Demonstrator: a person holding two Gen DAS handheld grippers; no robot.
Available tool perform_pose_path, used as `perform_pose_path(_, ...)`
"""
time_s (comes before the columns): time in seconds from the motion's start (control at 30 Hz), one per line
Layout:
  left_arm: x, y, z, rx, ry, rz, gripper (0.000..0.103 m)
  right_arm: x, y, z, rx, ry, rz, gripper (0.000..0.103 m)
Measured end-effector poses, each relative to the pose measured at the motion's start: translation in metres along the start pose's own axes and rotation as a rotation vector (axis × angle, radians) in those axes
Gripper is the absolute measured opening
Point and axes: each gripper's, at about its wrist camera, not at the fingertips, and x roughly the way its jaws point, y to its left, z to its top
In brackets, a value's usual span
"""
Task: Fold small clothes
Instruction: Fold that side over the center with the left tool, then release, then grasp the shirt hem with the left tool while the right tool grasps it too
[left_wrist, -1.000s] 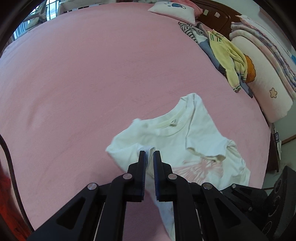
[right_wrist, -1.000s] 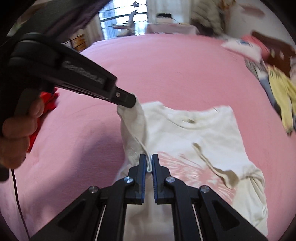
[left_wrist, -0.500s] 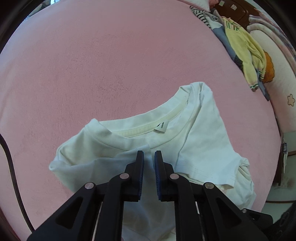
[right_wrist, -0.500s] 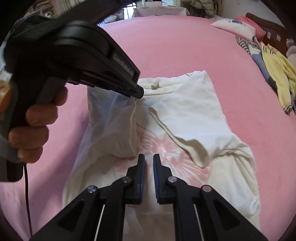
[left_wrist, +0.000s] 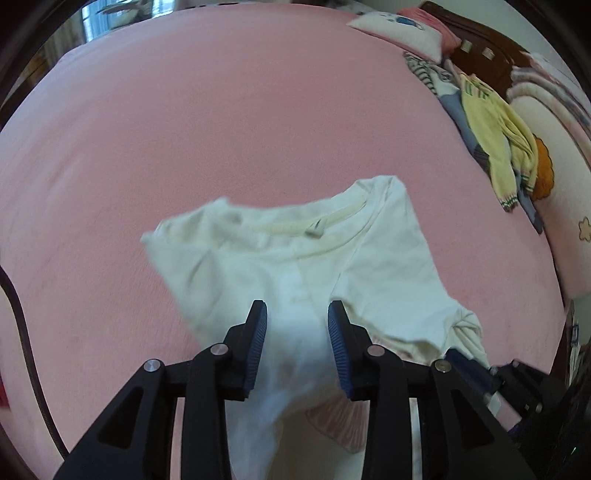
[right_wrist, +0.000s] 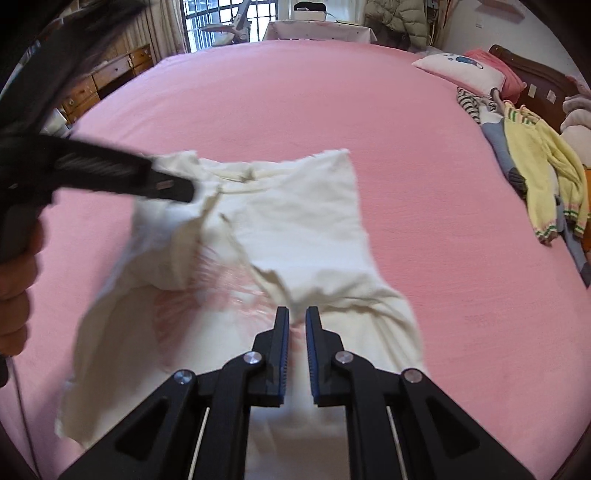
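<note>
Centrally on pink bed sheet (right_wrist: 295, 110): cream child's T-shirt (right_wrist: 303, 229) with pink print, lying neckline away from both cameras, right side already folded inward over front, collar (left_wrist: 295, 229) and small label showing. Left side lifted and draped, blurred. Left tool (left_wrist: 297, 332) over shirt's left half, jaws parting, blurred white cloth lying in gap between blue pads, no longer pinched; same tool (right_wrist: 173, 186) seen from right wrist view with tip at shirt's shoulder, held by hand (right_wrist: 14, 291) at frame edge. Right tool (right_wrist: 297, 325) low over print near hem side, jaws nearly closed with only narrow slit; cannot tell whether any cloth caught there. Farther out, along bed's right edge: heap of small clothes, yellow sweater (right_wrist: 543, 173) on top, striped garment (right_wrist: 467, 103) beside, white pillow (right_wrist: 461, 70) beyond.
</note>
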Motion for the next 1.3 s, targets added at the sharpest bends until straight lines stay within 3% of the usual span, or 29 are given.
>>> perform_pose_path(0.2,0.004,0.015,-0.047,-0.104,0.07,0.024,0.033,0.001,-0.026,-0.014,-0.035,0.031,-0.019,0.009)
perform_pose_path(0.47,0.002,0.015,-0.088,-0.109,0.092,0.102,0.033,-0.006,-0.039,-0.03,-0.074,0.05,-0.011,0.009)
perform_pose_path(0.67,-0.018,0.025,-0.12,-0.147,0.105,0.119,0.037,-0.022,-0.055,-0.039,-0.081,0.052,0.052,0.009)
perform_pose_path(0.93,-0.052,0.027,-0.166,-0.129,0.132,0.124,0.038,-0.038,-0.075,-0.055,-0.137,0.084,0.051,0.01)
perform_pose_path(0.97,-0.054,0.028,-0.171,-0.123,0.137,0.124,0.038,-0.04,-0.077,-0.058,-0.147,0.088,0.052,0.012)
perform_pose_path(1.13,-0.064,0.033,-0.196,-0.094,0.165,0.129,0.038,-0.053,-0.087,-0.065,-0.166,0.081,0.071,0.048)
perform_pose_path(1.3,-0.061,0.042,-0.206,-0.098,0.203,0.091,0.038,-0.055,-0.093,-0.078,-0.214,0.118,0.088,0.05)
